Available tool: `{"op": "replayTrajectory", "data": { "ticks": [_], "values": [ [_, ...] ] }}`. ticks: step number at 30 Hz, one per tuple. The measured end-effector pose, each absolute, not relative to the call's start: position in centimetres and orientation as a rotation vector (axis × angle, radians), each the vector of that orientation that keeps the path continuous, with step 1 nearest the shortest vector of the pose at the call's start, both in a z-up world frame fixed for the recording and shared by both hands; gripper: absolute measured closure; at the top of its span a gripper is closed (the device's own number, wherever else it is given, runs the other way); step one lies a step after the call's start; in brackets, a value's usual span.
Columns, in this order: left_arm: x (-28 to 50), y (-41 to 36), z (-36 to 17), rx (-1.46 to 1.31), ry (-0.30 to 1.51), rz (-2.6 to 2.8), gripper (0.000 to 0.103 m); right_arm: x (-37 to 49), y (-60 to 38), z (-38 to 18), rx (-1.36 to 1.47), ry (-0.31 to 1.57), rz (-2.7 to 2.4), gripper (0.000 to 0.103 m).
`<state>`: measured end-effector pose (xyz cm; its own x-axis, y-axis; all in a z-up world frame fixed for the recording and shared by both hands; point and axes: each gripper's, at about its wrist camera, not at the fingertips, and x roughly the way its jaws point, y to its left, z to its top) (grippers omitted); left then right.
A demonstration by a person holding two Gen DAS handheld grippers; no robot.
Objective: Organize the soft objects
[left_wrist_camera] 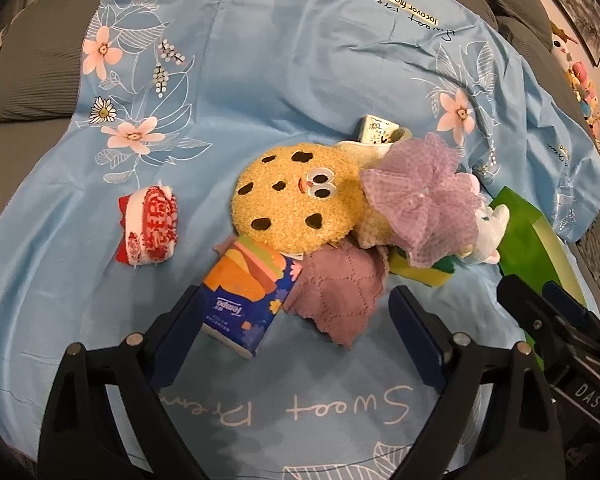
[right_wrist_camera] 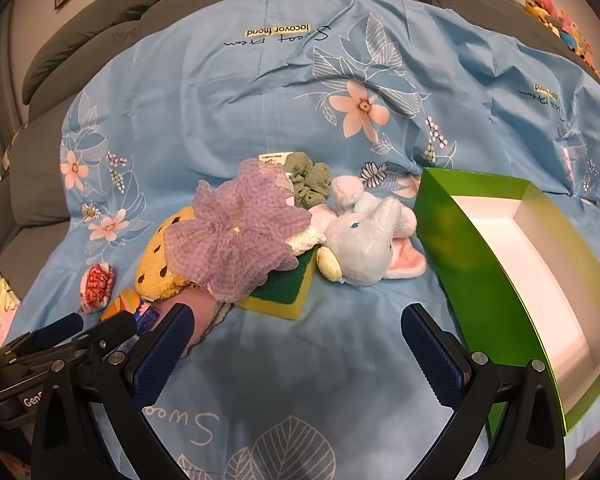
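Note:
My left gripper is open over the blue sheet, with a blue and orange tissue pack between its fingers, close to the left one. The right finger stands apart, beside a pink cloth. Behind them lie a cookie plush, a purple mesh puff and a yellow-green sponge. My right gripper is open above bare sheet with nothing between its fingers. Ahead of it sit an elephant plush, the sponge and the mesh puff. The left gripper shows at lower left.
An open green box with a white inside stands at the right. A red and white rolled cloth lies apart on the left. A green scrunchie and a small pack sit behind the pile. Grey sofa cushions ring the sheet.

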<state>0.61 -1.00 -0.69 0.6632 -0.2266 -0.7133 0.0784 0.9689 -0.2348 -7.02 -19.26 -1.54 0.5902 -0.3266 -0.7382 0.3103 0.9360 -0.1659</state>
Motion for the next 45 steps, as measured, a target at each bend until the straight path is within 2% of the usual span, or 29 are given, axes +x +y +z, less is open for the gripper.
{"op": "replayTrajectory", "data": {
  "ticks": [19, 24, 29, 32, 37, 42, 45],
  "values": [
    [0.3, -1.4, -0.6, -0.115, 0.803, -0.130, 0.016, -6.9, -19.1, -1.8, -0.014, 0.863, -0.379, 0.000],
    [0.2, -1.5, -0.5, -0.111, 0.803, -0.133, 0.027, -6.9, -18.9, -1.8, -0.012, 0.858, -0.378, 0.000],
    [0.9, -1.5, -0.3, -0.113, 0.817, -0.112, 0.045, -6.8, -19.7, -1.2, 0.055, 0.856, -0.346, 0.000],
    [1.8, -1.4, 0.9, -0.165, 0.827, -0.136, 0.047, -6.2, -20.3, 0.1, 0.118, 0.844, -0.319, 0.000],
    [4.3, -2.2, 3.1, -0.246, 0.825, -0.174, 0.044, -3.8, -21.8, 3.4, 0.179, 0.808, -0.272, 0.008],
    [7.2, -4.3, 1.9, -0.309, 0.917, -0.238, 0.044, 0.4, -24.8, 2.4, 0.328, 0.891, -0.214, 0.029],
    [8.5, -5.3, 0.4, -0.327, 0.968, -0.234, 0.046, 1.8, -26.0, 0.4, 0.397, 0.954, -0.192, 0.030]
  ]
}}
